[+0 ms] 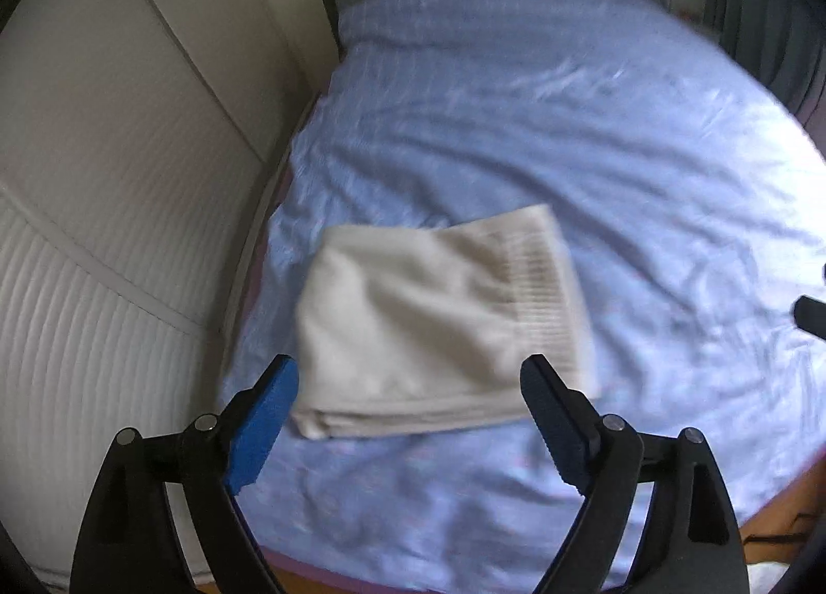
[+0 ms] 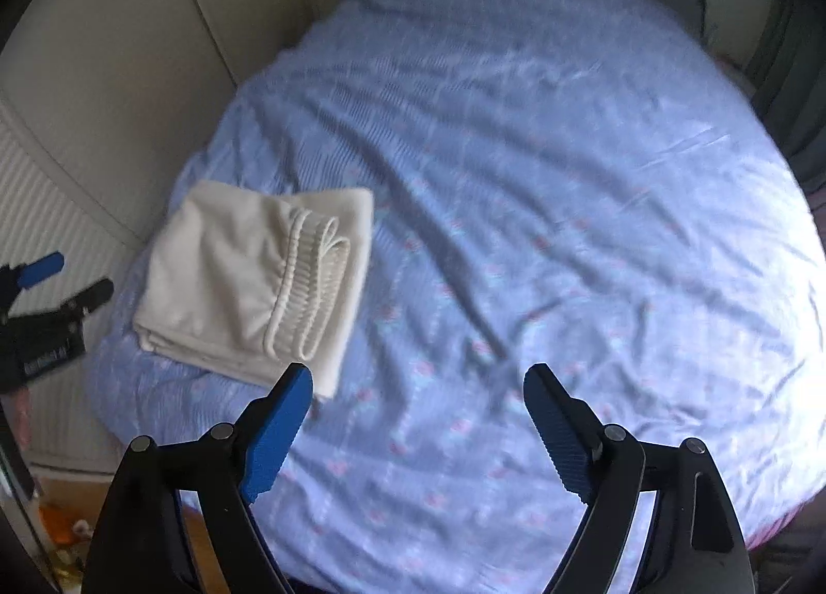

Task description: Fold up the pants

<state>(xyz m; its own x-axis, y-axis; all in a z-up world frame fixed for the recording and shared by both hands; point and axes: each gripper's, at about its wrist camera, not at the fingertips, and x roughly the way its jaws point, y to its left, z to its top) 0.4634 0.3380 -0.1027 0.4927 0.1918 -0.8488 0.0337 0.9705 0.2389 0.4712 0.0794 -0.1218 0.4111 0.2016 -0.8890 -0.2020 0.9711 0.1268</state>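
pants (image 1: pixel 439 325) folded on bed (image 1: pixel 568 155) | left gripper (image 1: pixel 410 387) spread, seemingly above | right gripper (image 2: pixel 418 387) spread, beside

Cream pants (image 1: pixel 439 320) with ribbed waistband lie on a light-blue bedspread (image 2: pixel 542 181) dotted pink.

Soft daylight falls from the right, blowing out the bedspread (image 1: pixel 748 212) there. Both views are smeared by motion blur, with fisheye bending and dark vignetted corners.
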